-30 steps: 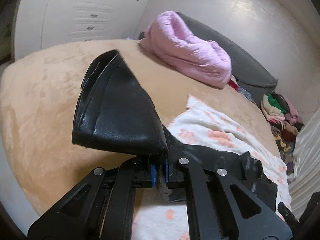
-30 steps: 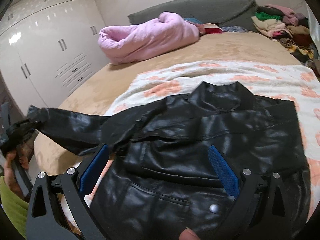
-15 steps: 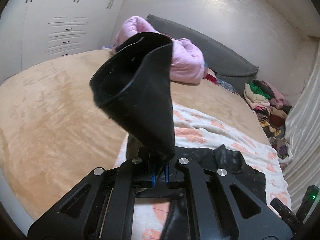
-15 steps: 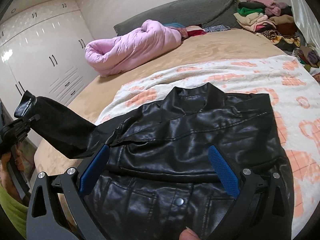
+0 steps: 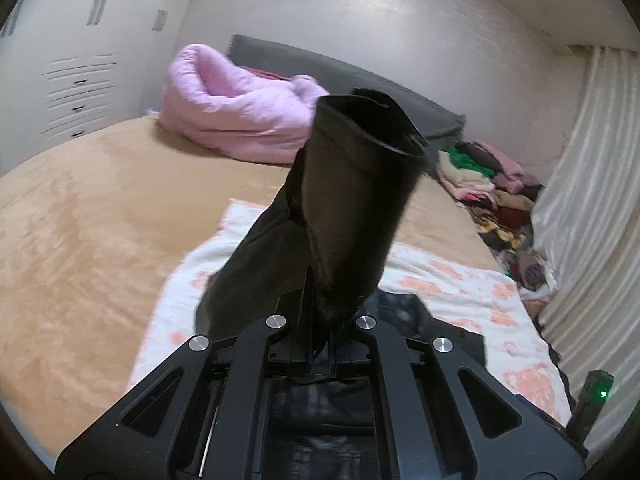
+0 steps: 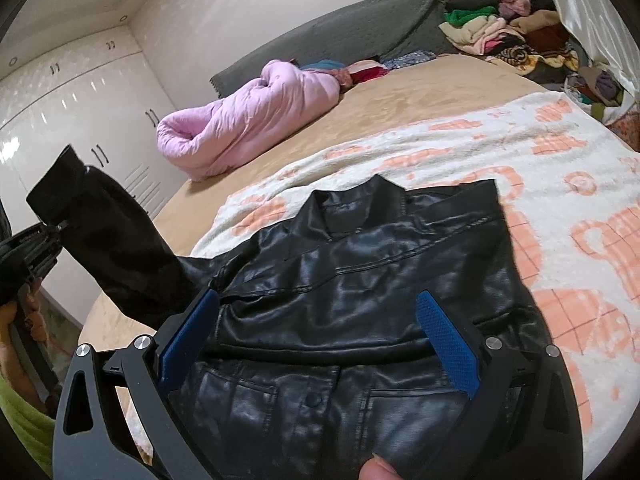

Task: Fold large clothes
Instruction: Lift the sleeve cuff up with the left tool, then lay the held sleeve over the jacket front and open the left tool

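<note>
Left tongs (image 5: 320, 354) clamped shut, right tongs (image 6: 316, 332) spread

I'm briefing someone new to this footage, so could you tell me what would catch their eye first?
The black leather jacket lies spread on a white and orange blanket in the middle of the bed. Its sleeve stands up, pinched in the shut left gripper. Behind, a pink quilt lies rolled near the grey headboard.
</note>
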`<state>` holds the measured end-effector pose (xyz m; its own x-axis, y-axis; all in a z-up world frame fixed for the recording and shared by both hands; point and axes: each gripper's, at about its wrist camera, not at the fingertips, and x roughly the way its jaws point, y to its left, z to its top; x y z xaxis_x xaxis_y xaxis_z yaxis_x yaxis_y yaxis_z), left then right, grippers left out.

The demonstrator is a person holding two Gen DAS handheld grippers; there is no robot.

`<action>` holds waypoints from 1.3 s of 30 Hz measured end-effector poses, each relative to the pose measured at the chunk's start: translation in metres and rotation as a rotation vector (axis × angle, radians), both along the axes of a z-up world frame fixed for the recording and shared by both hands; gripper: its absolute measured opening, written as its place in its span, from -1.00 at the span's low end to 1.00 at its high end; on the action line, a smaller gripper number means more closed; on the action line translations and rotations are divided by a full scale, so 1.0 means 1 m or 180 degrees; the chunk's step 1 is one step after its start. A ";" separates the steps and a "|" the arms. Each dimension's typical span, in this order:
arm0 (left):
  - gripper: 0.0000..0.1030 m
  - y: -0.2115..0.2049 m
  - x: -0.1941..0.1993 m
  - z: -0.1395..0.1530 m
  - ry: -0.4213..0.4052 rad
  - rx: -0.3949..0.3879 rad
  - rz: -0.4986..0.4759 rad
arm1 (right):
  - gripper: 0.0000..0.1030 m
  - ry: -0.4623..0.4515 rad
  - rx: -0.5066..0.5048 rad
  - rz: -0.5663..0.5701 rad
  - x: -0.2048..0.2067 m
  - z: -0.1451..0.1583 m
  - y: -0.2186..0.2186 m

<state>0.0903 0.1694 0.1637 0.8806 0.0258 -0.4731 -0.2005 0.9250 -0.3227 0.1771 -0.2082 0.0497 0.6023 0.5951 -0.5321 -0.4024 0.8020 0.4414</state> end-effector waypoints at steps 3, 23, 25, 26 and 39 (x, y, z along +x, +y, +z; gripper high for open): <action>-1.00 -0.021 0.011 0.004 -0.0002 0.0008 -0.0172 | 0.91 0.0015 0.0084 -0.0075 0.000 -0.002 -0.016; -1.00 -0.137 0.060 -0.010 0.0150 0.0064 -0.0844 | 0.91 0.0056 0.0416 -0.0452 0.000 -0.011 -0.091; -1.00 -0.152 0.067 -0.023 0.0236 0.0116 -0.0937 | 0.91 0.0082 0.0450 -0.0514 0.002 -0.014 -0.101; -1.00 -0.158 0.069 -0.029 0.0272 0.0125 -0.0970 | 0.91 0.0096 0.0460 -0.0545 0.003 -0.015 -0.105; -0.87 -0.219 0.097 -0.111 0.0796 0.0597 -0.1355 | 0.91 0.0233 0.0598 -0.1021 0.009 -0.036 -0.170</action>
<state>0.1868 -0.0496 0.0532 0.6925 -0.2051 -0.6916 0.1559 0.9786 -0.1341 0.1865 -0.3784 0.0142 0.7382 0.4738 -0.4802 -0.1059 0.7844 0.6112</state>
